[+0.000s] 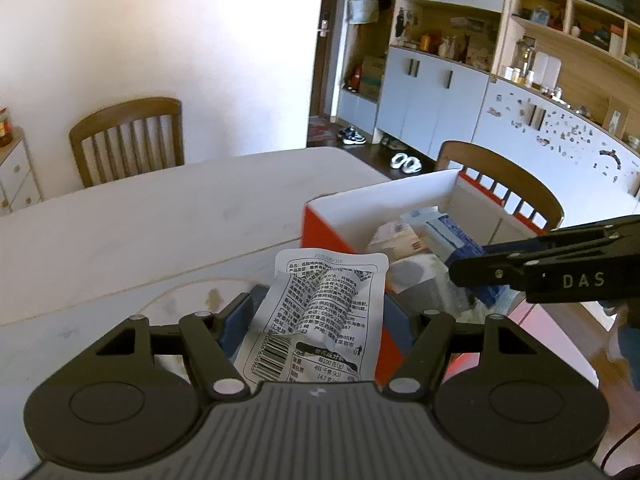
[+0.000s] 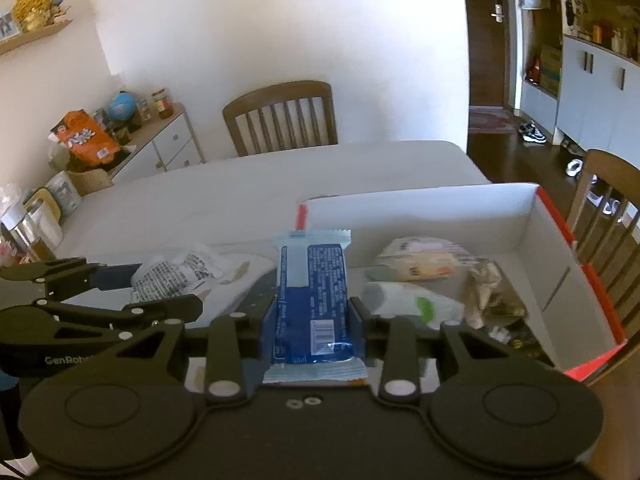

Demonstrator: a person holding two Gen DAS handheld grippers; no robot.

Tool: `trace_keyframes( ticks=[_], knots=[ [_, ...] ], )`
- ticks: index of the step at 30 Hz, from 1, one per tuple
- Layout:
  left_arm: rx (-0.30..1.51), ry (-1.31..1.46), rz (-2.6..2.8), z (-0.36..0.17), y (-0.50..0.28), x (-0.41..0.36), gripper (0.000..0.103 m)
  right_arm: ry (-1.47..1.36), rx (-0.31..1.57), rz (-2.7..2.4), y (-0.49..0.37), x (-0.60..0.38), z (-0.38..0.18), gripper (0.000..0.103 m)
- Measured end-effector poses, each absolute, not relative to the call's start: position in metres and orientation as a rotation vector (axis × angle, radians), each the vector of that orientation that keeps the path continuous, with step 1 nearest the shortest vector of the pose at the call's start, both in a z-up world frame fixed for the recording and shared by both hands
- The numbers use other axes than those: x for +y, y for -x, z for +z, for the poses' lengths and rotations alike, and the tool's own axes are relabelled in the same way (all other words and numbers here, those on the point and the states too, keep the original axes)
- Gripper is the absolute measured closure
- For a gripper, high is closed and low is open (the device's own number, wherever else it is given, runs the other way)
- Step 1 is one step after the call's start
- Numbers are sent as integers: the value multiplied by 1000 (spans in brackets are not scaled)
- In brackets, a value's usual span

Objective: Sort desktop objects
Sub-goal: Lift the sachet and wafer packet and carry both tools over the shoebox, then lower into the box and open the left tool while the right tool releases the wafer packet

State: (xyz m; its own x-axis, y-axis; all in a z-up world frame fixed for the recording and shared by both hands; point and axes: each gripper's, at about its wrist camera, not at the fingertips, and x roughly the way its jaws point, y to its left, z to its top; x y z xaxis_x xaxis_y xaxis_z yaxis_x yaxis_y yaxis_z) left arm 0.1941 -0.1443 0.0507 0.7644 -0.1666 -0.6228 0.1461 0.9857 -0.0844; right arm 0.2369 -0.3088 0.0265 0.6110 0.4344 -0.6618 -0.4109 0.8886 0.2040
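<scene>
Sorting is looking nearly finished: several packets are already lying in the red-and-white box (image 2: 560, 248). The left gripper (image 1: 316, 312) is gripping a white printed snack pouch (image 1: 320, 308) beside the box wall, while the right gripper (image 2: 314, 316) is clamping a blue wrapped bar (image 2: 314, 296) above the box, both awaiting release.

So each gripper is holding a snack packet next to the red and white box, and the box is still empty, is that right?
Not quite: the box is not empty. The right wrist view shows several wrapped items lying inside it. The rest holds: the left gripper grips a silver packet and the right gripper grips a blue packet, both beside the box.
</scene>
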Motion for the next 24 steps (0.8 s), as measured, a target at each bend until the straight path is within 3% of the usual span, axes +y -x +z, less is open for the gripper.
trace_keyframes(
  ticks=[24],
  knots=[
    [662,-144,-370,43,-264,-269,34,-47,773,285,-268,-405,9,66]
  ],
)
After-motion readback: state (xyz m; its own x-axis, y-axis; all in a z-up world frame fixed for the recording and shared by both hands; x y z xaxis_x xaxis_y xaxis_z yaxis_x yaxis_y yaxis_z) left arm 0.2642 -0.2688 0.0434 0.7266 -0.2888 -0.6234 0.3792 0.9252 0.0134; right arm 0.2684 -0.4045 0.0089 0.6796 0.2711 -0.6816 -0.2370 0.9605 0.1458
